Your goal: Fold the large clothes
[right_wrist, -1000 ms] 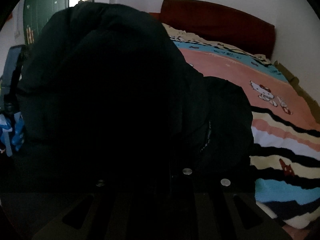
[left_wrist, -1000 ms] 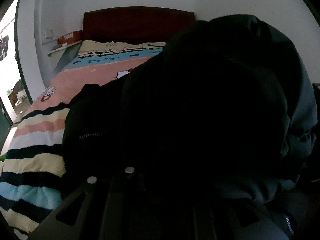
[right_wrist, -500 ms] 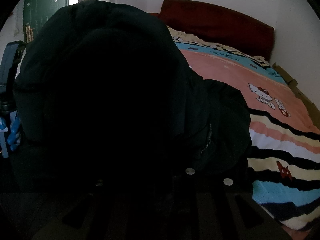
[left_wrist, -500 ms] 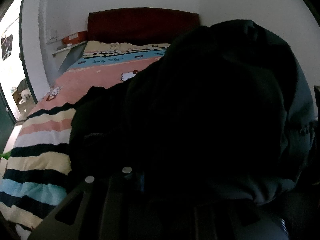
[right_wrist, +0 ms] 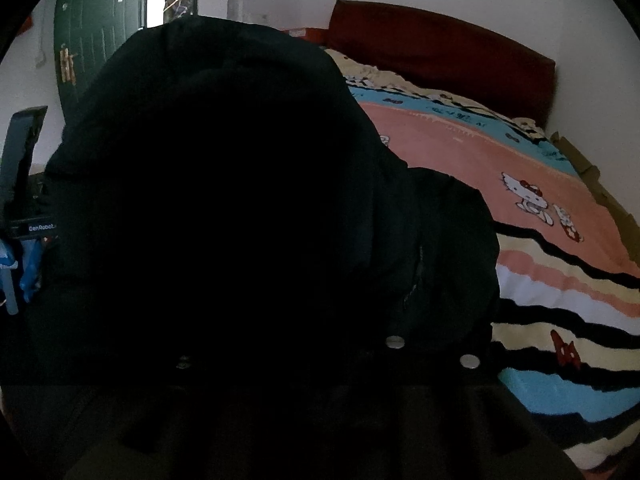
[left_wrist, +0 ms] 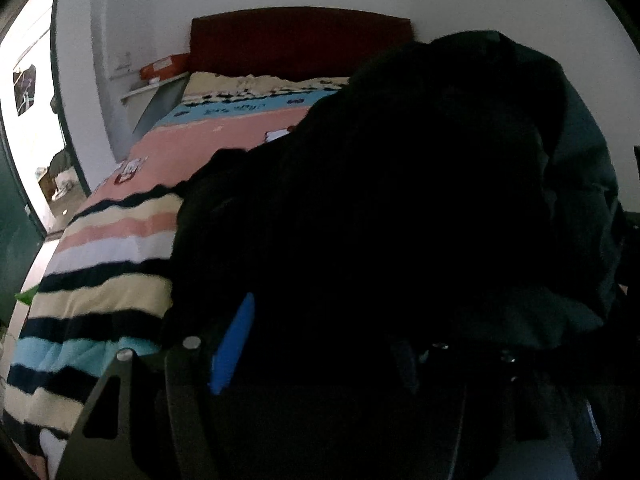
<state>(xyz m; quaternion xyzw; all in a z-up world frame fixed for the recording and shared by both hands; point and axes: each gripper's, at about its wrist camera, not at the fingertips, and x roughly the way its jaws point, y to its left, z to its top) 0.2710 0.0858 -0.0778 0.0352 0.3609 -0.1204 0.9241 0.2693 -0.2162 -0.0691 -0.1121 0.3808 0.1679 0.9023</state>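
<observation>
Bed (left_wrist: 132, 216): striped and cartoon-printed quilt (right_wrist: 560, 280) in pink, cream, black and pale blue; dark red headboard (left_wrist: 300, 40) against white wall.

Black jacket (left_wrist: 380, 208): bulky, padded, heaped on near end of quilt; fills most of both views; fabric nearly featureless in shadow, greyer lining or panel at right edge in left wrist view; zip line faintly visible toward right side in right wrist view (right_wrist: 416, 280).

Left gripper (left_wrist: 320, 344): jaws spread, just been opening; blue pad of one finger (left_wrist: 234, 348) exposed at left, free of cloth; opposite finger dim in shadow under jacket's lower edge; jacket bulk directly ahead and above, draped over far side; no pinch visible.

Right gripper (right_wrist: 288, 360): jaws just been parting slightly; fingertips buried in darkness beneath jacket mass lying straight over them; cannot tell whether cloth remains pinched.

Orange box (left_wrist: 164, 68): on shelf left of headboard.
</observation>
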